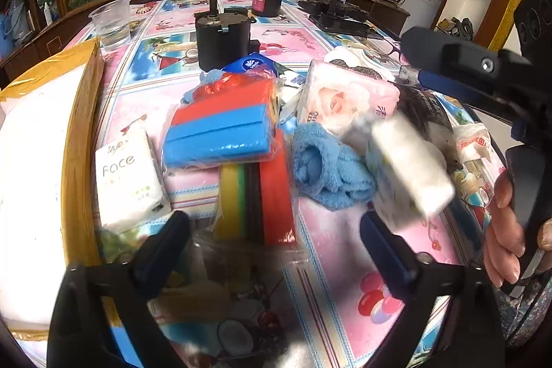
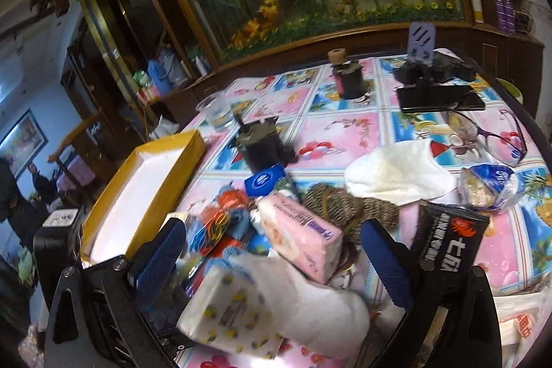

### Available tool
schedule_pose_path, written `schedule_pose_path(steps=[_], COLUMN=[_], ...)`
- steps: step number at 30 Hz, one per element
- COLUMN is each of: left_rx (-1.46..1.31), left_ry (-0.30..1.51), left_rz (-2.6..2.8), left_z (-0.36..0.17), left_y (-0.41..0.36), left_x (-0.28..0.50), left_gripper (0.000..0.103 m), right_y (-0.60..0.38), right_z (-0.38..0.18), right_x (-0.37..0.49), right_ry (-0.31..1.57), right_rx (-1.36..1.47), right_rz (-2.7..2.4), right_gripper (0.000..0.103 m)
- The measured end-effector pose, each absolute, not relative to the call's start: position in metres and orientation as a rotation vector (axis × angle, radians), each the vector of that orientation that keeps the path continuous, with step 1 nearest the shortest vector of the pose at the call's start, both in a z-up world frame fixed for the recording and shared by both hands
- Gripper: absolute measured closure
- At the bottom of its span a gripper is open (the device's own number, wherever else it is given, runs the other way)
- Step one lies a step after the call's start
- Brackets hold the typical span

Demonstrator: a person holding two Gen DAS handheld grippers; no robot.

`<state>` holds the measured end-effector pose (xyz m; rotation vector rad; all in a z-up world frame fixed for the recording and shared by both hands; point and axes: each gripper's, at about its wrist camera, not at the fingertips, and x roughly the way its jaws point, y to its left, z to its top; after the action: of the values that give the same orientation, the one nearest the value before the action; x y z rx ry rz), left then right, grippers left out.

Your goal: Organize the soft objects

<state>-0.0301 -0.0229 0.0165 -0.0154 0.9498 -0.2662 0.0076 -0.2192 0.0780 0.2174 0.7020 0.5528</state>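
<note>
A heap of soft things lies on the flowered tablecloth (image 1: 331, 250). My left gripper (image 1: 272, 226) is open, low over a yellow, green and red sponge pack (image 1: 255, 202) that its fingers do not touch. A red and blue sponge pack (image 1: 220, 126) lies on top of it, with a white "Face" tissue pack (image 1: 127, 181) to the left and a blue towel (image 1: 327, 168) to the right. My right gripper (image 2: 272, 254) hangs open above a blurred lemon-print tissue pack (image 2: 234, 309) and a pink tissue pack (image 2: 303, 237). It grips neither.
A yellow box (image 2: 145, 192) with a white inside stands at the left. Farther back are a black motor-like cylinder (image 1: 220, 37), a plastic cup (image 1: 110, 19), a dark jar (image 2: 348, 78), a phone (image 2: 438, 97) and glasses (image 2: 490, 133). A white cloth (image 2: 396, 175) and black snack packet (image 2: 448, 237) lie right.
</note>
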Motion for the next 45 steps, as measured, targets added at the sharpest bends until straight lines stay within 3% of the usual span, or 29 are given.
schedule_pose_path(steps=[4,10,12,25,31,36,38,42,43,44,45], left_rx=[-0.003,0.027,0.041,-0.04,-0.055,-0.025,-0.026,0.018,0.013,-0.003,-0.018], left_ry=[0.959,0.965,0.937,0.991,0.978,0.973,0.97,0.96,0.957,0.947,0.942], left_rz=[-0.246,-0.215,-0.195,-0.256,-0.252,-0.251,-0.252,-0.24,-0.237,-0.24,-0.24], left_z=[0.016,0.011,0.011,0.017,0.016,0.016,0.015,0.013,0.013,0.014,0.015], left_y=[-0.027,-0.033,-0.032,0.01,0.01,0.001,-0.001,-0.008,-0.007,-0.004,-0.001], left_x=[-0.018,-0.004,-0.008,-0.075,-0.074,-0.067,-0.064,-0.063,-0.064,-0.064,-0.064], left_gripper=[0.038,0.04,0.062,0.063,0.063,0.055,0.044,0.039,0.043,0.065,0.067], right_y=[-0.233,-0.236,-0.232,-0.197,-0.228,-0.232,-0.23,-0.212,-0.207,-0.205,-0.206], right_z=[0.076,0.073,0.074,0.07,0.056,0.039,0.035,0.026,0.026,0.026,0.025], right_x=[0.014,0.017,0.015,-0.004,0.015,0.014,0.013,0.01,0.007,0.005,0.005], right_ry=[0.726,0.746,0.746,0.806,0.846,0.914,0.935,0.948,0.937,0.933,0.931], right_rx=[0.32,0.353,0.339,0.153,0.149,0.068,0.035,-0.104,-0.137,-0.145,-0.138], right_rz=[0.574,0.59,0.602,0.859,0.594,0.506,0.503,0.47,0.474,0.483,0.493], right_gripper=[0.0,0.0,0.0,0.0,0.0,0.014,0.029,0.046,0.06,0.076,0.079])
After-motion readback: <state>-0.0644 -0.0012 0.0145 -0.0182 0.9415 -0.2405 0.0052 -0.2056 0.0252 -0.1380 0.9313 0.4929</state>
